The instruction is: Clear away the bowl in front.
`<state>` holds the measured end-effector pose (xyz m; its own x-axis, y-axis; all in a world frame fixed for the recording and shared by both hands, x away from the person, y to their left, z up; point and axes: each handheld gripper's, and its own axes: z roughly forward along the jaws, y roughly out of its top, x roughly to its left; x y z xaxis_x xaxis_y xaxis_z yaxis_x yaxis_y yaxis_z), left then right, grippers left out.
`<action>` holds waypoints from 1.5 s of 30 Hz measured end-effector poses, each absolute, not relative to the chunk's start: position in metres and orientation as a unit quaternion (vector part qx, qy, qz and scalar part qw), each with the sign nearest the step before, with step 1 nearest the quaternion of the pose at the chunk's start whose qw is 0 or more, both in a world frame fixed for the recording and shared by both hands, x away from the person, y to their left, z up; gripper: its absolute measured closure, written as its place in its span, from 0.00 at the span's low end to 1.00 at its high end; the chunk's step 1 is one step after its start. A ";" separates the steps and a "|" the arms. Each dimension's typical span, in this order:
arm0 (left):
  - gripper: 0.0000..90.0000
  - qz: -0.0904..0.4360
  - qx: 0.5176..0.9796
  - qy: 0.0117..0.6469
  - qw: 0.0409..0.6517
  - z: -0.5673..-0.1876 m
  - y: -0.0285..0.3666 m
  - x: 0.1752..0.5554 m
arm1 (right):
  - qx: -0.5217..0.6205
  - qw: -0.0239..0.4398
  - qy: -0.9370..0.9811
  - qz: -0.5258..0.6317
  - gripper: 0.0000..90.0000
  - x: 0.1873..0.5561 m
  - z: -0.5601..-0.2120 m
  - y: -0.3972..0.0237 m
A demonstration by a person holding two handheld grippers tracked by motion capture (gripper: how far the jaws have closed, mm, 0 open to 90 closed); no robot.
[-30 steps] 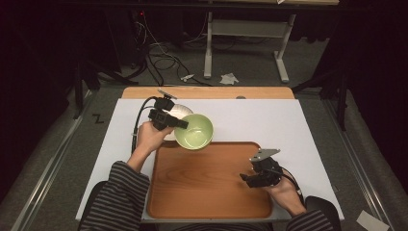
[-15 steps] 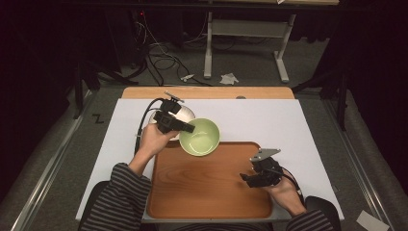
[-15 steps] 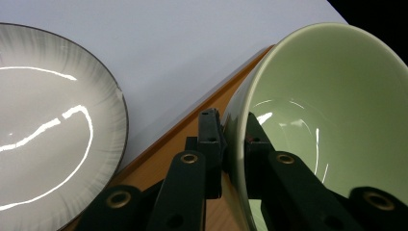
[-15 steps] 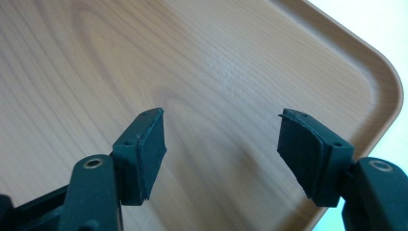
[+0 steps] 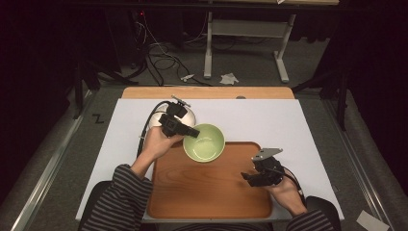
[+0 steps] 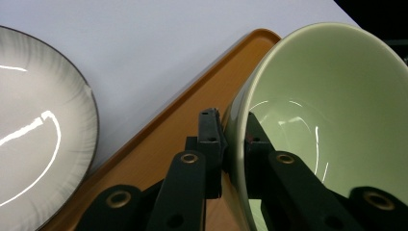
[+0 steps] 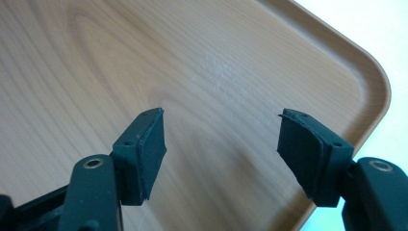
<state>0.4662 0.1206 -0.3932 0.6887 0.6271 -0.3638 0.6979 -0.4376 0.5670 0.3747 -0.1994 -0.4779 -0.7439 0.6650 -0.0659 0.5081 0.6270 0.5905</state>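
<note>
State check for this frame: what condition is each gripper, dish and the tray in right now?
Left gripper: shut on the green bowl's rim.
Green bowl: empty, tilted, held over the tray's far edge.
Right gripper: open, nothing between its jaws, over the tray.
Wooden tray: flat on the table, nothing resting on it.
White dish: empty, on the table beside the tray.

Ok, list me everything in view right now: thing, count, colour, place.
green bowl: one, pale green, over the tray's far left corner, rim pinched in the left claw
white bowl: one, white with a dark rim, on the mat behind the left claw
tray: one, brown wood, near middle of the mat
mat: one, white, covering the table
left claw: black, shut on the bowl's wall
right claw: black, open over the tray's right side
</note>
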 end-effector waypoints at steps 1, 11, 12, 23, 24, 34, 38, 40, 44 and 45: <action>0.92 -0.049 0.846 0.391 0.358 -0.393 0.121 0.466 | 0.329 0.140 0.891 0.280 0.39 0.375 -0.478 -0.199; 0.92 -0.065 0.860 0.368 0.348 -0.395 0.107 0.458 | 0.329 0.140 0.890 0.281 0.39 0.375 -0.477 -0.201; 0.92 -0.067 0.861 0.366 0.347 -0.396 0.106 0.458 | 0.330 0.141 0.890 0.281 0.39 0.375 -0.477 -0.201; 0.92 -0.069 0.875 0.356 0.322 -0.406 0.096 0.454 | 0.332 0.142 0.889 0.282 0.39 0.374 -0.477 -0.200; 0.92 -0.072 0.875 0.356 0.321 -0.408 0.096 0.454 | 0.333 0.141 0.889 0.282 0.39 0.374 -0.477 -0.200; 0.92 -0.084 0.881 0.355 0.302 -0.419 0.092 0.455 | 0.334 0.142 0.888 0.284 0.39 0.374 -0.476 -0.201; 0.92 -0.089 0.883 0.357 0.293 -0.426 0.089 0.455 | 0.335 0.141 0.887 0.284 0.39 0.374 -0.477 -0.200; 0.92 -0.092 0.881 0.360 0.292 -0.429 0.088 0.456 | 0.333 0.141 0.888 0.284 0.39 0.374 -0.477 -0.201; 0.92 -0.095 0.882 0.362 0.287 -0.432 0.087 0.456 | 0.334 0.141 0.888 0.284 0.39 0.374 -0.477 -0.200; 0.92 -0.095 0.882 0.361 0.286 -0.433 0.087 0.456 | 0.332 0.141 0.889 0.283 0.39 0.374 -0.477 -0.201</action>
<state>0.4561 0.0872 -0.4330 0.7206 0.5830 -0.3751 0.6922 -0.5752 0.4359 0.3743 -0.2006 -0.4766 -0.7393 0.6705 -0.0623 0.5114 0.6193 0.5958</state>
